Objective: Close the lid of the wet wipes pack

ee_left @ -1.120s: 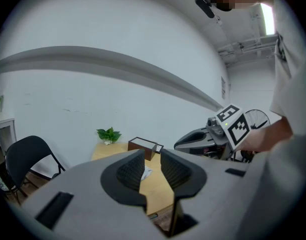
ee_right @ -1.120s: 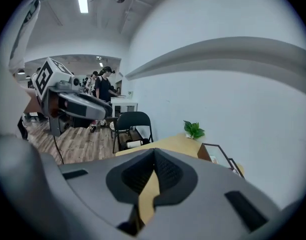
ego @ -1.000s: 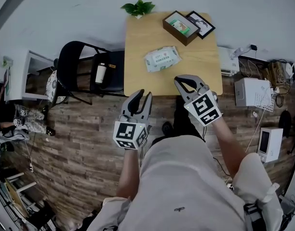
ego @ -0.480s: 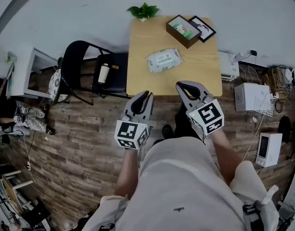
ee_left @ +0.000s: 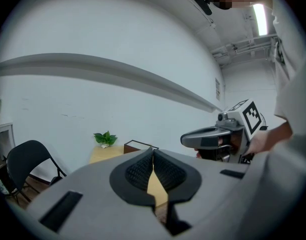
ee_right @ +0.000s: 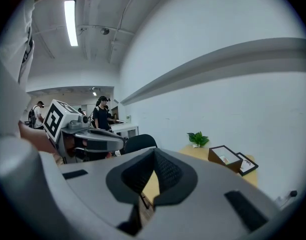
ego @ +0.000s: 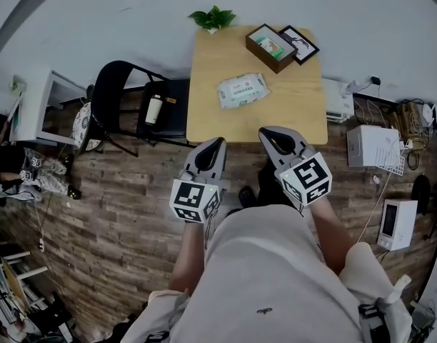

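right gripper (ego: 265, 132) has rolled slightly, left gripper (ego: 218, 142) beside it (both clenched, empty)

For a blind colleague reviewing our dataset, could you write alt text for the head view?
Seen from above, a person holds a left hand-held gripper and a right hand-held gripper, both shut and empty, short of a wooden table bearing a wet wipes pack. A black chair with a bottle stands beside the table.
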Demonstrator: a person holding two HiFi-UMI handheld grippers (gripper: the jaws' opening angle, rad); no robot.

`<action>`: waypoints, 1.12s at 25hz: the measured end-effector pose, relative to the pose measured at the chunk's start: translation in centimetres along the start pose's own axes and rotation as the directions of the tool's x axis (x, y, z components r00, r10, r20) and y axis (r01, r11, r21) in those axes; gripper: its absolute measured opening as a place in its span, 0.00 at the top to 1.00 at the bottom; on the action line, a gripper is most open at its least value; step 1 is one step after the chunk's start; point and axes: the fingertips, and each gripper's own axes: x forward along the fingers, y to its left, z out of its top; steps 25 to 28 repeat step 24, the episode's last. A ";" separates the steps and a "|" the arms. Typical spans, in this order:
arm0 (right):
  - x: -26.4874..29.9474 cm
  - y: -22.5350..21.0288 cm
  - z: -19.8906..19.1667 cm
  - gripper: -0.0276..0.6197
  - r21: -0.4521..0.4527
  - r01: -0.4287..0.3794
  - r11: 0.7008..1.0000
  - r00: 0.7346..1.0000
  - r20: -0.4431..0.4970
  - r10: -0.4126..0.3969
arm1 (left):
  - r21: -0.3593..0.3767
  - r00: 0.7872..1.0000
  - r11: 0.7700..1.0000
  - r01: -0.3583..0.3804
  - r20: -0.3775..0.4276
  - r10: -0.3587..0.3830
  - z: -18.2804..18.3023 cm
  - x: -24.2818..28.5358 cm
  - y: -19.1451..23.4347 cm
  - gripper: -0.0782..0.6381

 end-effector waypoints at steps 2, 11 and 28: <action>-0.1 0.1 0.0 0.96 0.002 -0.003 1.000 1.000 0.001 0.003 | 0.000 1.000 1.000 0.001 0.002 -0.001 0.0 0.0 -0.2 0.88; -0.6 -0.3 -0.5 0.96 0.016 -0.002 1.000 1.000 -0.001 0.002 | -0.003 1.000 1.000 0.018 0.006 -0.017 -0.1 0.7 -1.0 0.88; -0.8 -0.7 -0.6 0.96 0.025 -0.014 1.000 1.000 0.002 0.014 | -0.007 1.000 1.000 0.013 0.004 -0.013 -0.2 0.9 -1.1 0.88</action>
